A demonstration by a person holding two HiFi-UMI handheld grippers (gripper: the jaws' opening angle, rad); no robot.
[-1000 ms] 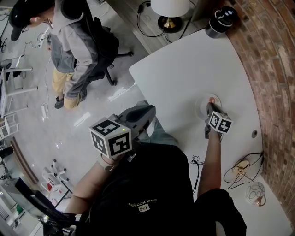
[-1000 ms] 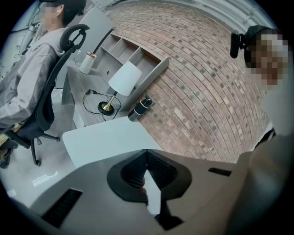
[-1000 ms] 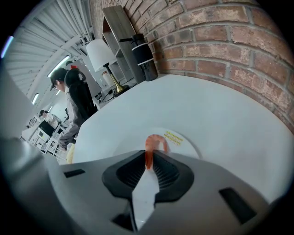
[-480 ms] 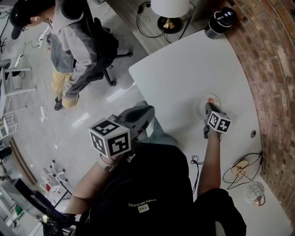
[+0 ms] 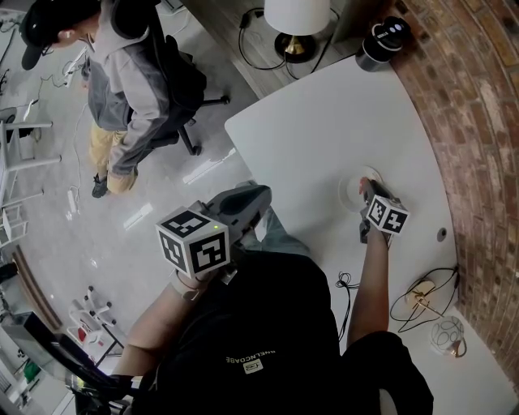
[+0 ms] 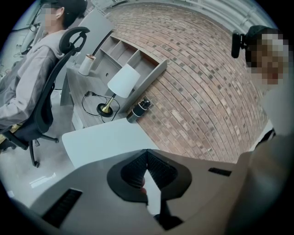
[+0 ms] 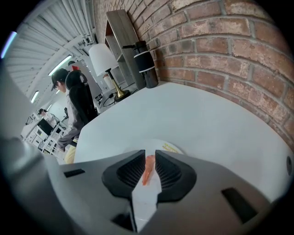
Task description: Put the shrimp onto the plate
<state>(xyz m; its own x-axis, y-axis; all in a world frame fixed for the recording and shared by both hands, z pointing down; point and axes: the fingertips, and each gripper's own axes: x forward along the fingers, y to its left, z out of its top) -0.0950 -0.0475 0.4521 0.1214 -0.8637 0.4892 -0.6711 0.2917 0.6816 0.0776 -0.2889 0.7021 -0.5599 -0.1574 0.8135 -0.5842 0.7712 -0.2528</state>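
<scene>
- A white table (image 5: 324, 121) has a curved edge on the left, where it meets open floor. Its right side follows a brick wall (image 5: 474, 121).
- The tabletop is bare between the plate (image 5: 350, 188) and the far end. There, a black cylinder (image 5: 379, 39) stands at the table's far edge, and a white-shaded lamp (image 5: 296, 16) stands on a lower surface just beyond it.
- Nearer the person, a coiled cable (image 5: 422, 296) lies by the wall, well apart from the plate.
- A second person (image 5: 122, 81) stands by an office chair (image 5: 182, 73) on the floor, well away from the table.
- The right gripper (image 5: 367, 190) hangs over the plate, its jaws clamped on the shrimp (image 7: 148, 169).
- The shrimp is a thin orange strip with a paler streak. It stands upright between the ribbed pads, with the round white plate beneath and just beyond it.
- The left gripper (image 5: 258, 197) is held off the table's left edge, near the person's body. Its jaw tips are pressed together.
- A second ago, an orange tip showed past the right gripper at the plate's far rim in the head view. Now the gripper covers it there.
- Both grippers are in much the same places as before.
</scene>
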